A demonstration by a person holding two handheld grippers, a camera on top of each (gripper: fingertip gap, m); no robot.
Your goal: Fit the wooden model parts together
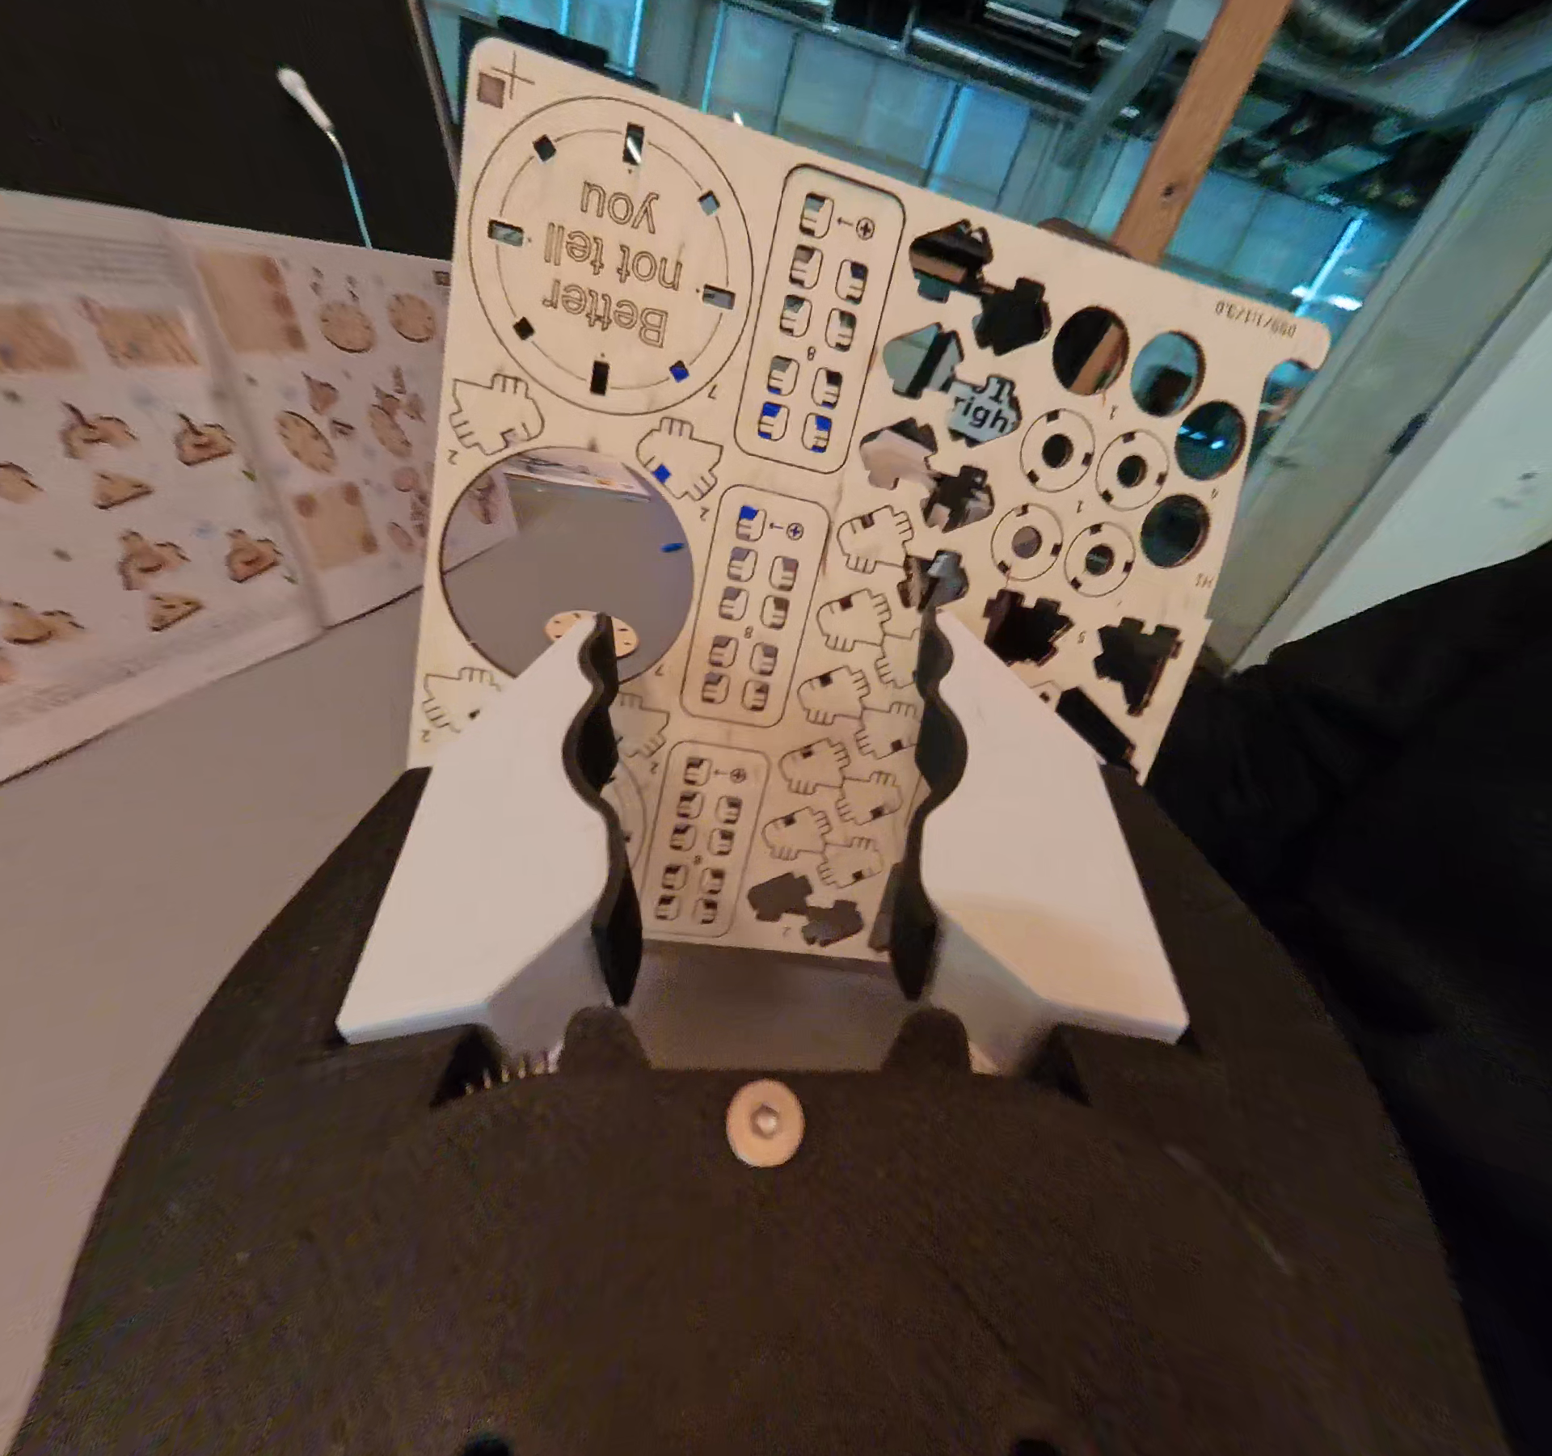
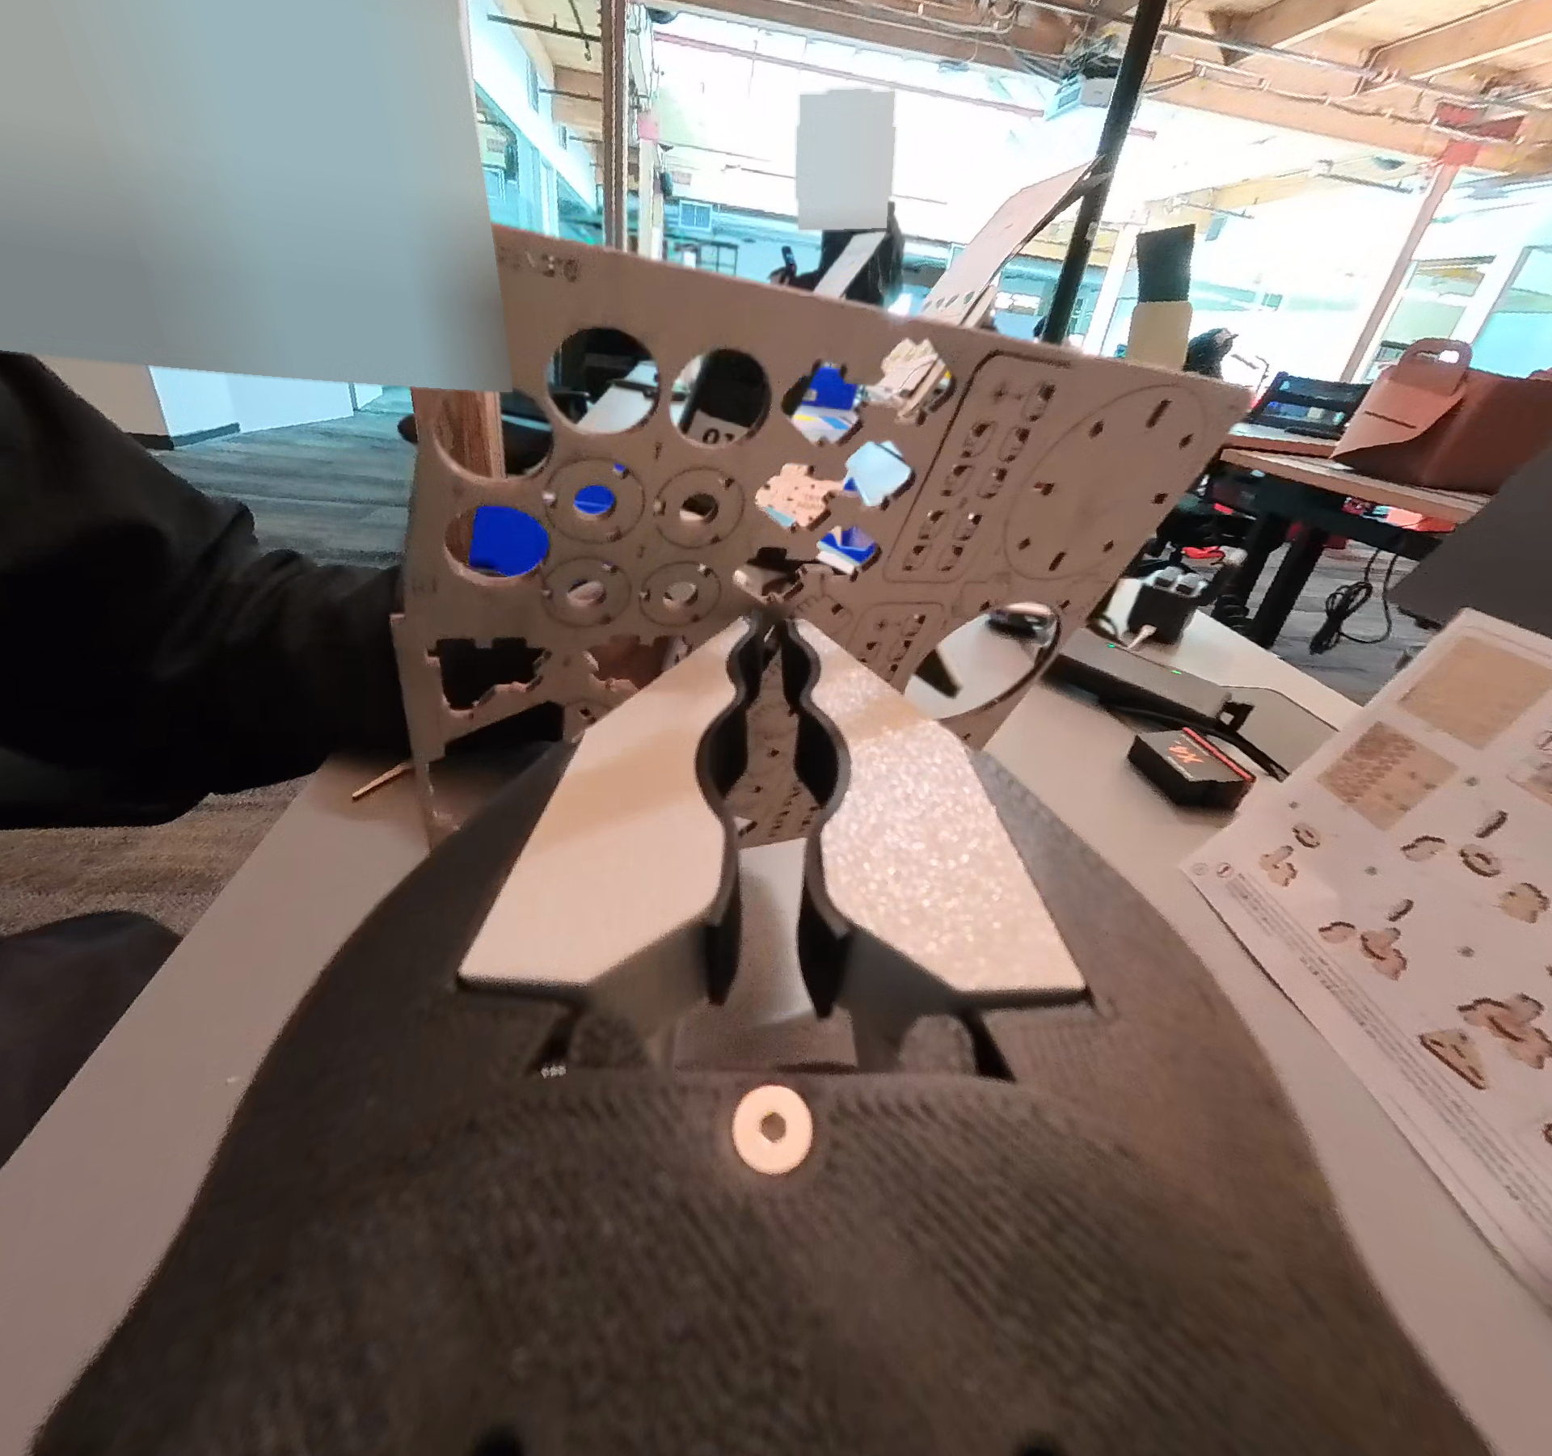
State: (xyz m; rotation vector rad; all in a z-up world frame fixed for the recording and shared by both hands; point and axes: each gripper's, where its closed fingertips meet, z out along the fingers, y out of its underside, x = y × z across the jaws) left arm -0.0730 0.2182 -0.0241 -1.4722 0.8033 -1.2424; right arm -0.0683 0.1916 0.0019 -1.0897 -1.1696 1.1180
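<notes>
The left gripper (image 1: 764, 626) stands with its fingers well apart, nothing pressed between the black wavy pads; its left fingertip (image 1: 598, 643) and right one flank the lower middle of a pale wooden punch-out sheet (image 1: 605, 307) that stands upright just in front of them, apart from both pads. The right gripper (image 2: 768, 626) has its fingers drawn almost together, the dark tips pinching the sheet (image 2: 966, 492) at a small cut-out piece near its lower middle; whether the pads bear on the piece or on the sheet around it I cannot tell. The sheet is held up on edge above the grey table (image 1: 168, 828), its flat face turned toward the left gripper, its back toward the right one, its long side running up and leaning slightly. Many shapes are already punched out, leaving round and jagged holes. An open instruction booklet (image 1: 168, 441) lies flat on the table to the left, near the sheet
</notes>
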